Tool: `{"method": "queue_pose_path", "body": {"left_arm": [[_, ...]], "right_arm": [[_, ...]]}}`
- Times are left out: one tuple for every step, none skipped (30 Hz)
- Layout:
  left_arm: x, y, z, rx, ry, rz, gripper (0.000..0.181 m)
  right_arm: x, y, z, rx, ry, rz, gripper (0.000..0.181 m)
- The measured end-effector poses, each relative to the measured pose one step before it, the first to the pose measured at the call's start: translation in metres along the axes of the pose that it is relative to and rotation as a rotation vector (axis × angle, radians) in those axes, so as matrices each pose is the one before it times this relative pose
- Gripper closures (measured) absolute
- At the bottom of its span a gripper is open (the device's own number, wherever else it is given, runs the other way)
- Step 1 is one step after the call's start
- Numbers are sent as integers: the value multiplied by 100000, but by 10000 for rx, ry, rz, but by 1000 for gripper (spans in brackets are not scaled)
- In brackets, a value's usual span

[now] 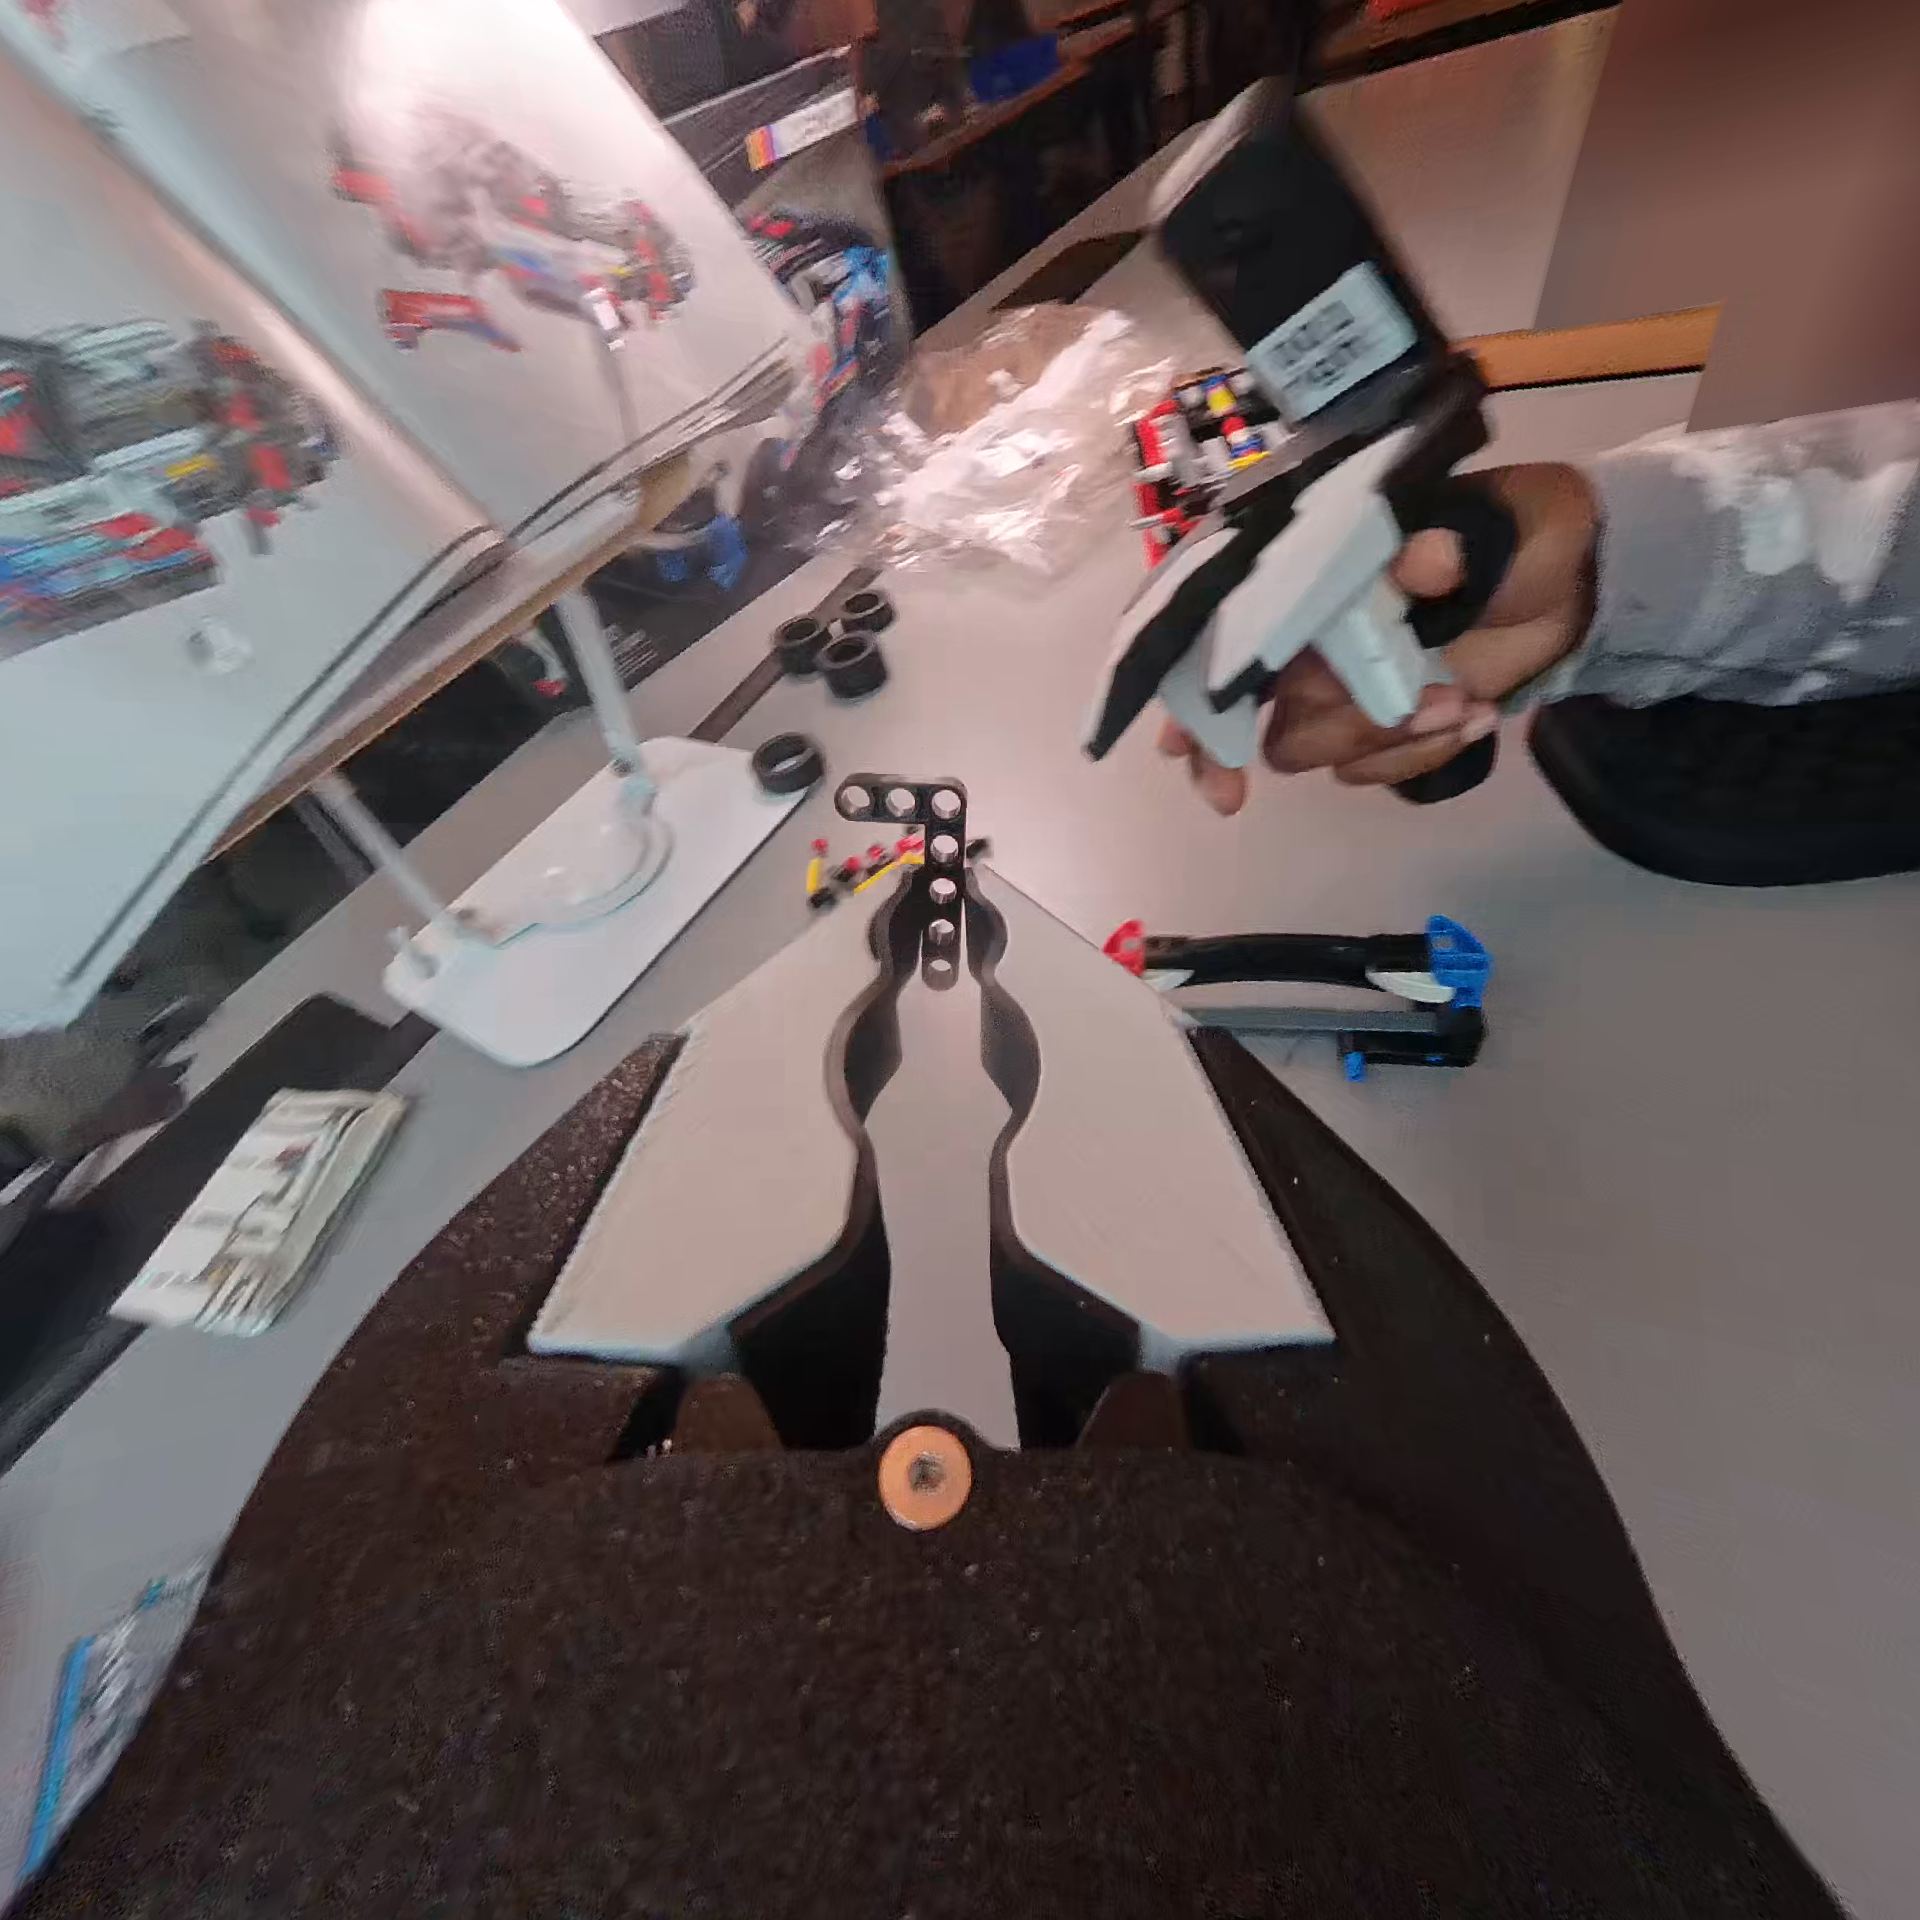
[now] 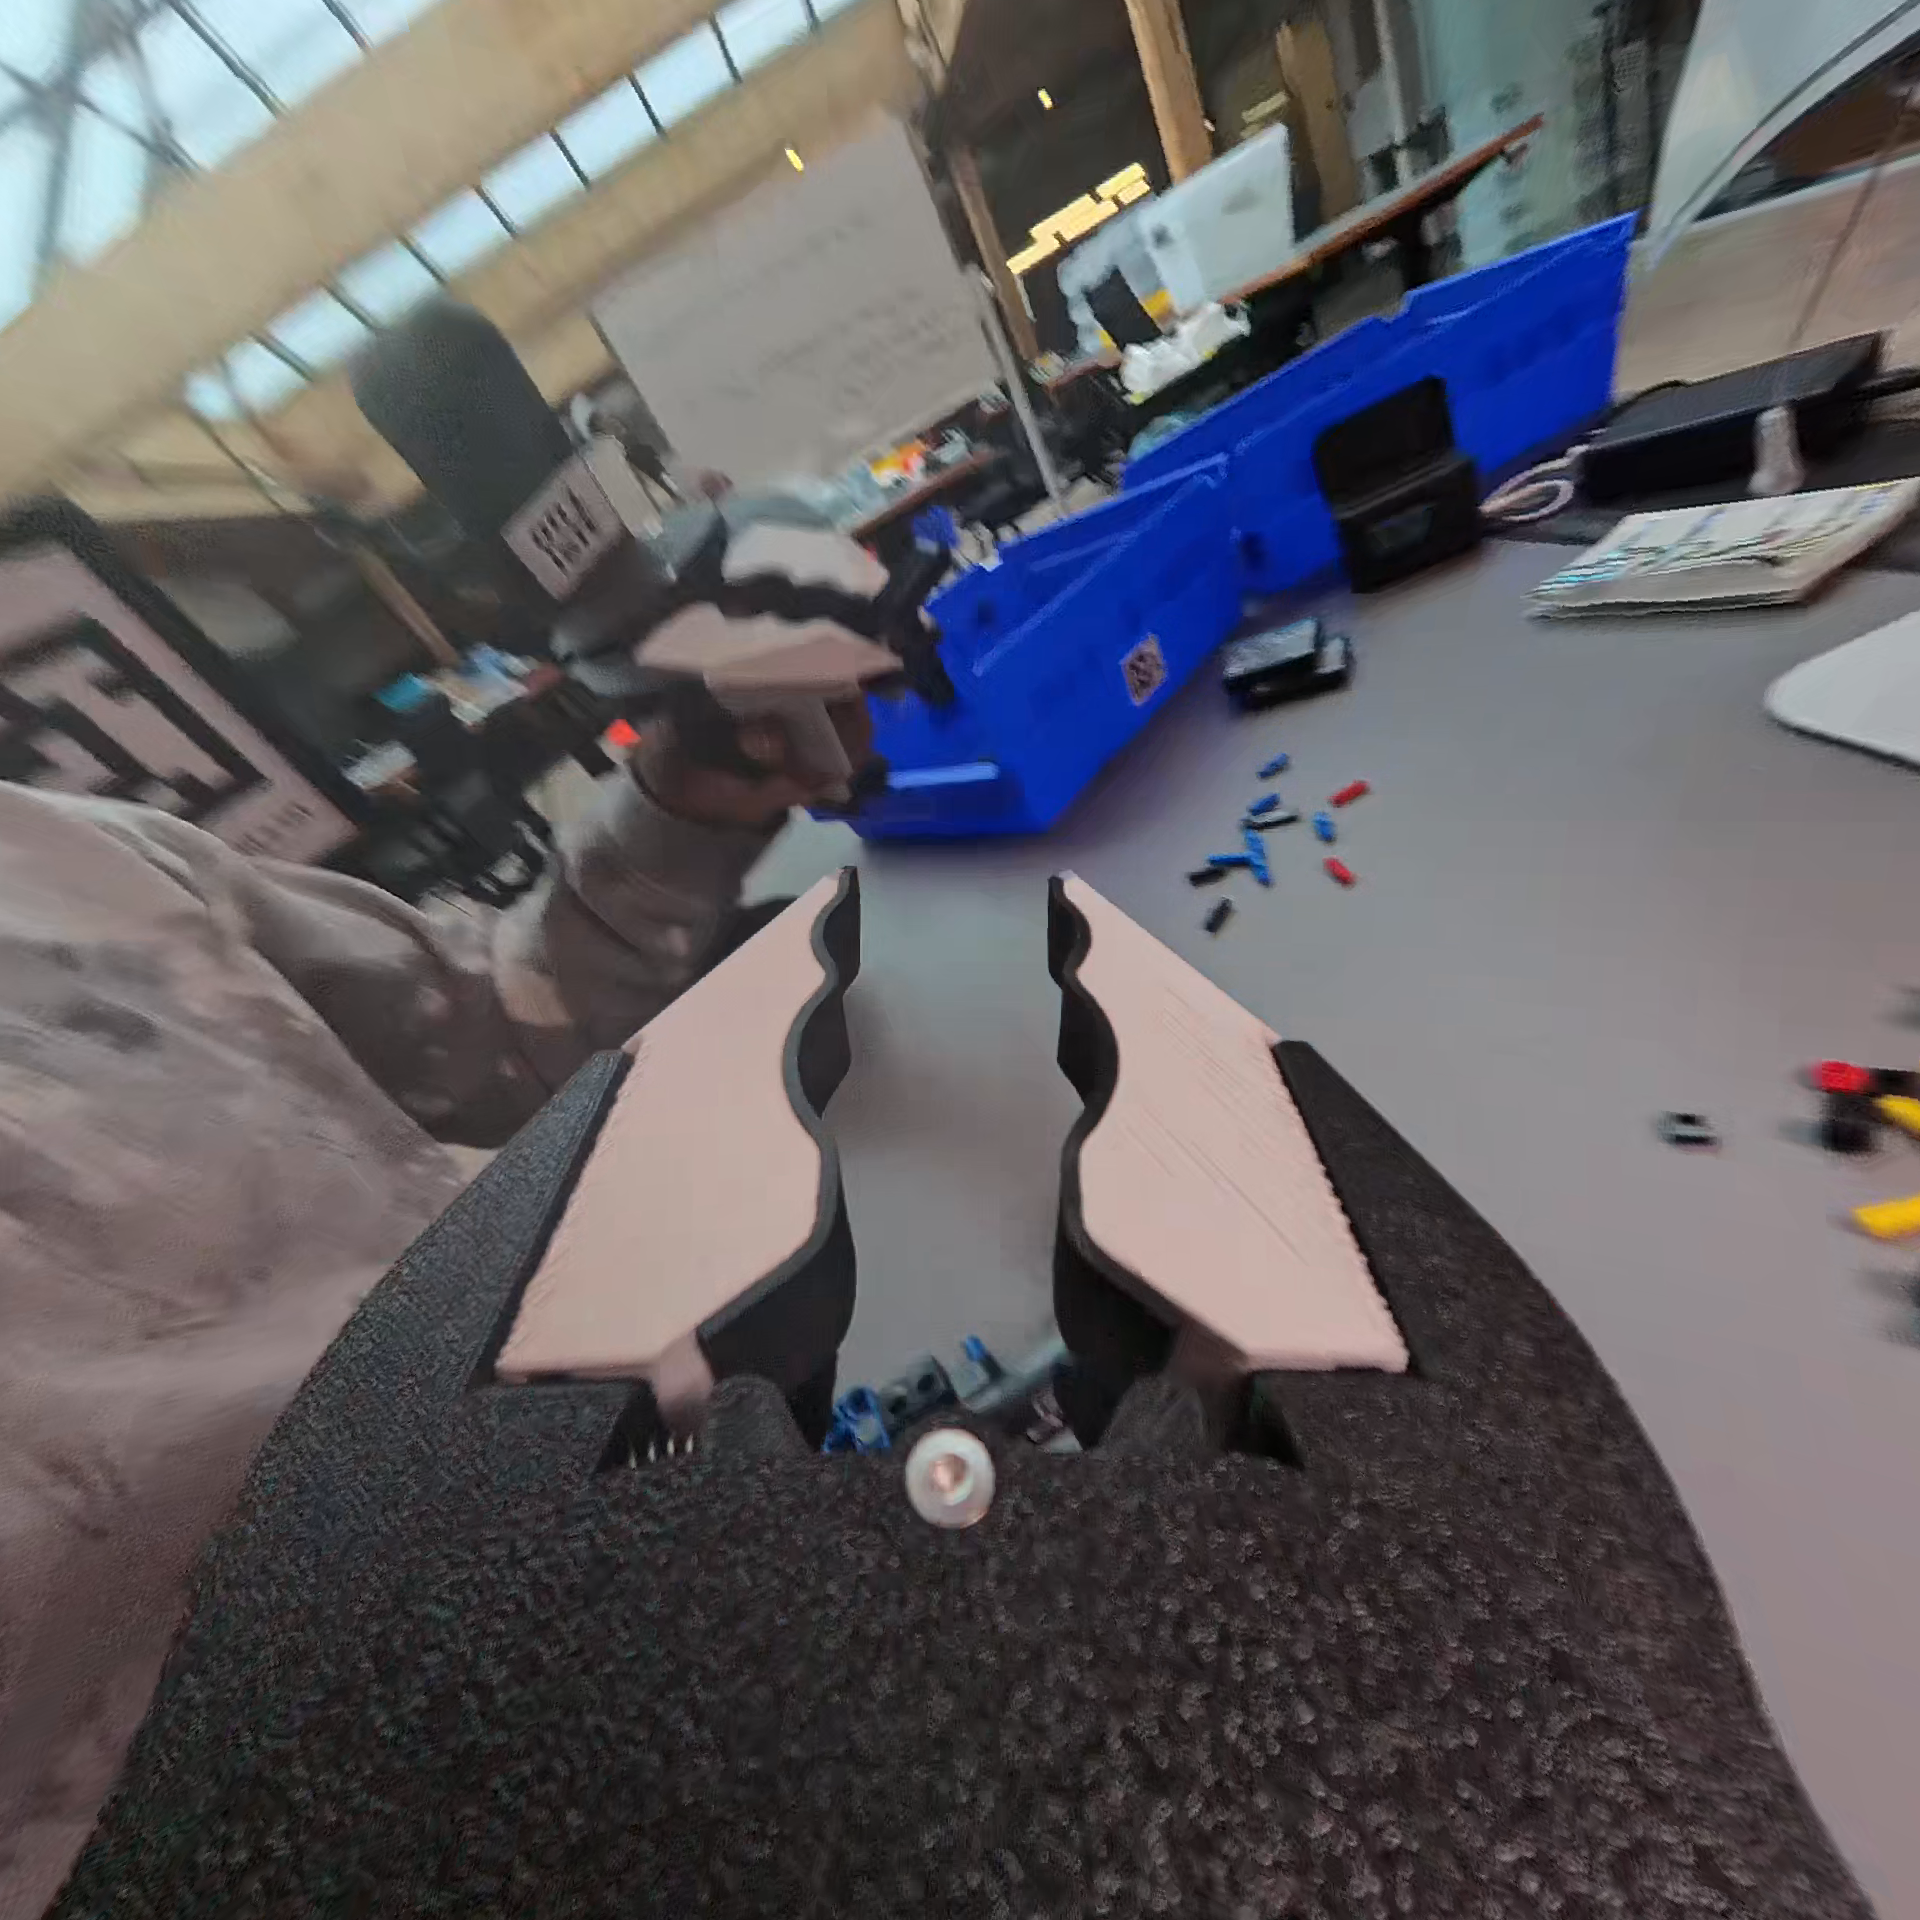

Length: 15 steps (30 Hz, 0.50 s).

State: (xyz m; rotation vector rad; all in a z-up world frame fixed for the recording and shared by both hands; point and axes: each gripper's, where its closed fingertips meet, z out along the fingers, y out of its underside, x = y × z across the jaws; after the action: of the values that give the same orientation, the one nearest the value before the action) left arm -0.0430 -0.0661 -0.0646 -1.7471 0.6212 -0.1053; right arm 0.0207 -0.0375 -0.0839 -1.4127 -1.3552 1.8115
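Two grippers are at work over a grey table (image 1: 1558, 1299).

Left wrist view: the left gripper (image 1: 940, 914) is clenched on a black L-shaped beam (image 1: 900, 800) with a row of holes. The long arm of the beam is pinched between the fingertips, and the short arm sticks out beyond them to the left. The beam is lifted off the table. Past it lie small red and yellow pins (image 1: 862, 868), four black tyres (image 1: 836, 649), a crumpled clear bag (image 1: 997, 457) and a white stand (image 1: 582, 935) holding a building booklet. To the right, a black and blue frame (image 1: 1351, 987) rests on the table. Above it, a hand (image 1: 1455, 644) carries the right gripper (image 1: 1132, 696), which is well apart from the beam.

Right wrist view: the right gripper is released, its jaws spread and empty, hovering over bare table. Ahead are scattered blue, black and red pins (image 2: 1278, 842) and a large blue bin (image 2: 1247, 623). The left gripper shows blurred, farther off on the left.
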Motion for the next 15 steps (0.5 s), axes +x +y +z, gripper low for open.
{"method": "queue_pose_path", "body": {"left_arm": [[-1954, 672, -925, -644, -704, -212, 175], [-2335, 928, -903, -710, -925, -148, 176], [-2639, 908, -878, -575, -1119, -49, 176], [-2477, 1032, -713, -558, -980, -42, 175], [-2132, 1319, -481, -684, -720, -124, 175], [-1961, 1441, -281, -681, -623, -153, 174], [-1914, 1572, -105, -714, -642, -176, 174], [-1706, 1657, 44, -762, -576, -181, 175], [-1494, 1589, 159, -719, -503, -198, 175], [-1264, 1482, 220, -650, -391, -246, 175], [-929, 1379, 301, -588, -183, -298, 175], [-658, 1373, 382, -579, -9, -314, 175], [-579, 1249, 440, -516, 5, -277, 176], [-486, 1147, 479, -455, 8, -147, 176], [-464, 965, 491, -371, -71, -95, 175]], "right_arm": [[677, 450, -426, -545, 662, -742, 143], [686, 553, -299, -487, 594, -539, 141], [546, 734, -139, -525, 458, -396, 140], [431, 922, 29, -600, 337, -290, 139], [262, 1040, 191, -651, 212, -221, 138], [116, 1058, 303, -658, 115, -149, 138], [81, 955, 366, -580, 107, -126, 138], [44, 836, 387, -505, 122, -118, 137], [-114, 747, 334, -472, 42, -98, 136], [-151, 567, 266, -368, 11, -65, 134], [7, 384, 161, -247, 92, -27, 134], [97, 284, 62, -174, 95, -2, 134], [101, 261, 20, -146, 46, 45, 135], [96, 233, -2, -93, -1, 84, 136], [138, 248, 34, -73, -16, 118, 137]]}}
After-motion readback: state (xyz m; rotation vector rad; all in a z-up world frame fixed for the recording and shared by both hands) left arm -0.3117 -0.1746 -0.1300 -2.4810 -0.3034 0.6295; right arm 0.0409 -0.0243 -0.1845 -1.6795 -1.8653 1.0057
